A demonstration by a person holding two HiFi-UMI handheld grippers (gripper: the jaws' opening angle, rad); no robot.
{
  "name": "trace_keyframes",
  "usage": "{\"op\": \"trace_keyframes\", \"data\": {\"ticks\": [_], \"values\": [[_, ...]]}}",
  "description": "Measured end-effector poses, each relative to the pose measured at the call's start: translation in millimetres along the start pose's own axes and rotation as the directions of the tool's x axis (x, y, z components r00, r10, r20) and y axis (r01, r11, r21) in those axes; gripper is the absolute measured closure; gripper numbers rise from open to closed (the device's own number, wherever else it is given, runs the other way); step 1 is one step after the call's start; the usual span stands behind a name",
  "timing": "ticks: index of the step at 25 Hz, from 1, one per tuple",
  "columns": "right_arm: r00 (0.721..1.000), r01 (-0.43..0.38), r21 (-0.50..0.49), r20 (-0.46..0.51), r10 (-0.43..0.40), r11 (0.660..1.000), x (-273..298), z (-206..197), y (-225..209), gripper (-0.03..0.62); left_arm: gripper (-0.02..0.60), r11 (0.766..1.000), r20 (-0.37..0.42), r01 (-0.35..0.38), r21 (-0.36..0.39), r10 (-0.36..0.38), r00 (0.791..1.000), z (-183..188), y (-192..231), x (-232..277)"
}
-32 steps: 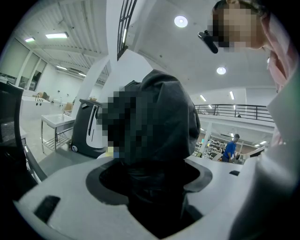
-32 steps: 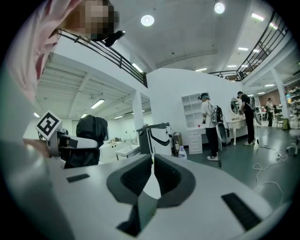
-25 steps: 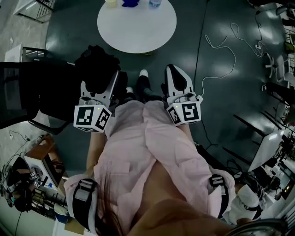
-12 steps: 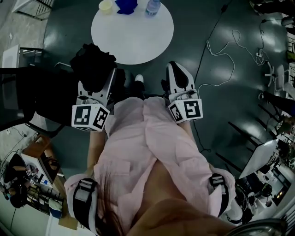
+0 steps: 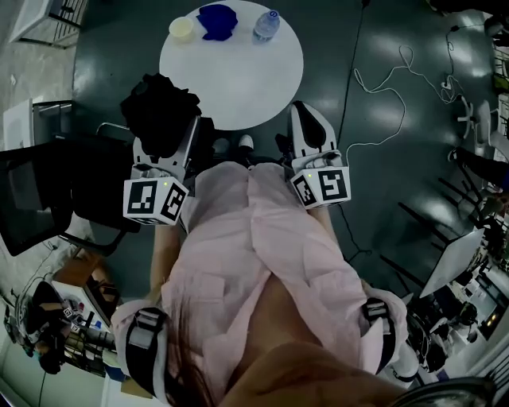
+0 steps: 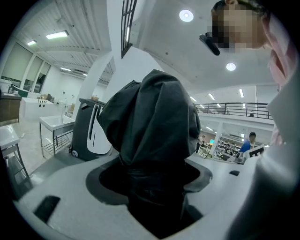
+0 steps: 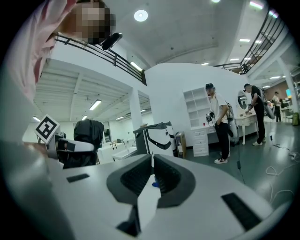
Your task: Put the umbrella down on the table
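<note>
A folded black umbrella (image 5: 159,111) stands up from my left gripper (image 5: 171,139), which is shut on it. In the left gripper view the umbrella's dark fabric (image 6: 150,126) fills the gap between the jaws of the left gripper (image 6: 152,187) and hides what lies ahead. My right gripper (image 5: 304,119) is level with the left one, jaws shut and nothing in them; the right gripper view shows the right gripper (image 7: 152,176) with its jaws together. The round white table (image 5: 238,79) lies just ahead of both grippers.
On the table's far side stand a cream cup (image 5: 182,29), a blue object (image 5: 216,19) and a water bottle (image 5: 266,25). A black chair (image 5: 48,183) is at the left. White cables (image 5: 382,87) trail over the dark floor at the right. Two people (image 7: 218,122) stand by white shelves.
The table has drawn closer to the grippers, and the cup, blue object and bottle have come fully into view. Both grippers keep their pose, the umbrella still in the left one.
</note>
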State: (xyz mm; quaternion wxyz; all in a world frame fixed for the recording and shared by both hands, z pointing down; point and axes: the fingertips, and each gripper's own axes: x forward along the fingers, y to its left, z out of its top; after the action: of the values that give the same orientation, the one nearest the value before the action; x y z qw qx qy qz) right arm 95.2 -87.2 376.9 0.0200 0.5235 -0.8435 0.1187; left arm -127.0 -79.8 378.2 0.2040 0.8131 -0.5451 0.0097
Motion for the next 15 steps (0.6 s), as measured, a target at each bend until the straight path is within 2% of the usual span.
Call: {"op": "trace_keyframes", "data": {"ticks": [7, 15], "values": [[0.999, 0.054, 0.018, -0.011, -0.053, 0.998, 32, 0, 4, 0.560, 0.268, 0.999, -0.059, 0.039, 0.017, -0.038, 0.998, 6, 29, 28], [0.998, 0.060, 0.030, -0.036, -0.059, 0.998, 52, -11, -1, 0.560, 0.267, 0.999, -0.124, 0.037, 0.011, -0.035, 0.992, -10, 43, 45]]}}
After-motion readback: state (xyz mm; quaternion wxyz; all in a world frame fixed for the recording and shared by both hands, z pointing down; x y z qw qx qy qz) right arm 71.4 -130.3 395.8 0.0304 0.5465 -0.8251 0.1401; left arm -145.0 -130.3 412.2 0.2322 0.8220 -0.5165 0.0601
